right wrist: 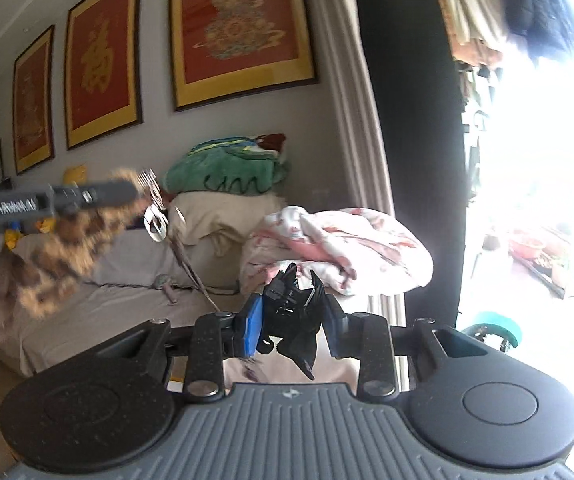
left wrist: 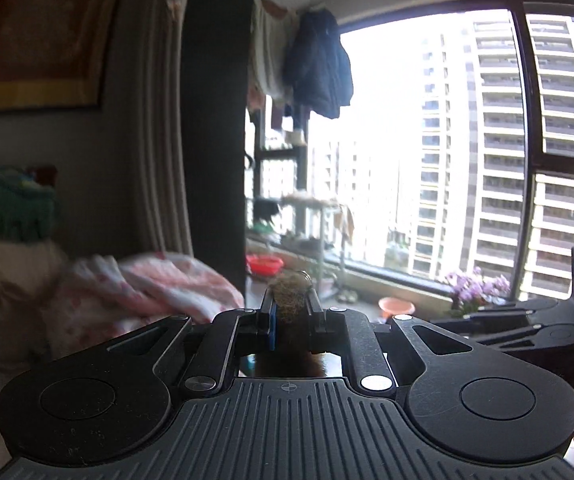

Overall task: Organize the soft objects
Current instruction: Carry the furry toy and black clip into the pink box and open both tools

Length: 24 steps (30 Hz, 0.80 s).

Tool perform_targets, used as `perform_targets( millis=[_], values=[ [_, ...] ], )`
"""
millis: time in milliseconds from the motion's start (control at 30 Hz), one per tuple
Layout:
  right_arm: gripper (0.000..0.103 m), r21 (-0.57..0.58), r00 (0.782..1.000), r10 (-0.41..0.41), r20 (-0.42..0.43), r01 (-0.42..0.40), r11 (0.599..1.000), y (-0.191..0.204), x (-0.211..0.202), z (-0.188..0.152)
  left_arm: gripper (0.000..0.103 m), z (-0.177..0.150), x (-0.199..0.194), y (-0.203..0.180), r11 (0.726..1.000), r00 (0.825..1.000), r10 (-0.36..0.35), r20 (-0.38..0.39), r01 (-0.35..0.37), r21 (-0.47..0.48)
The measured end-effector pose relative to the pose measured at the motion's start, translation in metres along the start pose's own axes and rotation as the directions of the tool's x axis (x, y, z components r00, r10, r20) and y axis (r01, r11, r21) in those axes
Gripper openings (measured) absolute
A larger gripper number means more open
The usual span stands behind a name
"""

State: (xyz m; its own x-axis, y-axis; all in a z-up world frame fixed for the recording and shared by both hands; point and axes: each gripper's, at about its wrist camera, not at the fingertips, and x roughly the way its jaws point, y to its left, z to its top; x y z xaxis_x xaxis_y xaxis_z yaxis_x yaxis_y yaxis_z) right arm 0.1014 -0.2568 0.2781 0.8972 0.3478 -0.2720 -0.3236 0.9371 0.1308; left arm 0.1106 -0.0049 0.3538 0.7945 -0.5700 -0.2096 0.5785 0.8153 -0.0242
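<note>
Here, the left gripper (left wrist: 290,304) is clamped on a brown furry cloth (right wrist: 59,248), which hangs blurred in the air above the left end of the sofa (right wrist: 99,312). Further right, a pink quilt (right wrist: 339,252) is heaped at the sofa's right end. The right gripper (right wrist: 293,312) pinches a black fabric piece (right wrist: 295,320).

Reads "GenRobot.AI", white lettering, upside down, on grey body of left gripper (right wrist: 53,204). Large gold calligraphic character on red framed wall picture (right wrist: 101,62); illegible.
</note>
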Motion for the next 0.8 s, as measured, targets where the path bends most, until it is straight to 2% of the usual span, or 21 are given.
perform_targets(
  millis=[133,233,300,333,367,400,467,567,600,667,733,800],
  values=[
    [0.031,0.004,0.999,-0.019,-0.027,0.019,1.000,-0.015,0.003,-0.017,0.016,-0.038,0.048,0.010,0.997,0.993,-0.038,-0.112,0.031,-0.063],
    [0.031,0.007,0.998,-0.023,-0.053,0.024,1.000,-0.020,0.014,-0.028,0.019,-0.084,0.082,0.031,0.972,0.974,-0.130,-0.185,0.089,-0.216],
    [0.031,0.020,0.997,-0.015,-0.081,0.017,1.000,-0.024,0.022,-0.037,0.022,-0.117,0.113,0.046,0.925,0.942,-0.212,-0.259,0.108,-0.366],
    [0.031,0.028,0.995,-0.012,-0.098,0.014,1.000,-0.026,0.030,-0.041,0.022,-0.135,0.130,0.051,0.905,0.918,-0.230,-0.324,0.079,-0.417],
    [0.031,0.037,0.993,-0.009,-0.119,0.013,0.999,-0.027,0.039,-0.045,0.022,-0.150,0.144,0.057,0.894,0.903,-0.224,-0.365,0.042,-0.445],
    [0.031,0.046,0.990,-0.006,-0.144,0.013,0.999,-0.028,0.047,-0.051,0.022,-0.165,0.153,0.061,0.889,0.902,-0.204,-0.380,0.008,-0.458],
    [0.031,0.060,0.981,-0.001,-0.192,0.013,0.998,-0.028,0.061,-0.062,0.022,-0.184,0.159,0.073,0.882,0.913,-0.151,-0.379,-0.049,-0.469],
    [0.031,0.085,0.962,0.022,-0.272,0.001,0.996,-0.028,0.082,-0.079,0.022,-0.185,0.155,0.098,0.868,0.937,-0.107,-0.332,-0.075,-0.492],
    [0.031,0.094,0.954,0.034,-0.298,-0.006,0.996,-0.027,0.089,-0.086,0.022,-0.181,0.150,0.103,0.873,0.942,-0.092,-0.324,-0.080,-0.481],
    [0.031,0.130,0.933,0.073,-0.353,-0.029,0.991,-0.025,0.102,-0.101,0.022,-0.170,0.137,0.106,0.901,0.951,-0.044,-0.307,-0.095,-0.424],
    [0.031,0.187,0.891,0.138,-0.432,-0.061,0.980,-0.021,0.122,-0.118,0.022,-0.165,0.119,0.106,0.927,0.958,0.009,-0.287,-0.115,-0.356],
    [0.031,0.246,0.835,0.200,-0.513,-0.080,0.966,-0.013,0.145,-0.139,0.022,-0.161,0.094,0.104,0.939,0.960,0.034,-0.278,-0.126,-0.320]
  ],
)
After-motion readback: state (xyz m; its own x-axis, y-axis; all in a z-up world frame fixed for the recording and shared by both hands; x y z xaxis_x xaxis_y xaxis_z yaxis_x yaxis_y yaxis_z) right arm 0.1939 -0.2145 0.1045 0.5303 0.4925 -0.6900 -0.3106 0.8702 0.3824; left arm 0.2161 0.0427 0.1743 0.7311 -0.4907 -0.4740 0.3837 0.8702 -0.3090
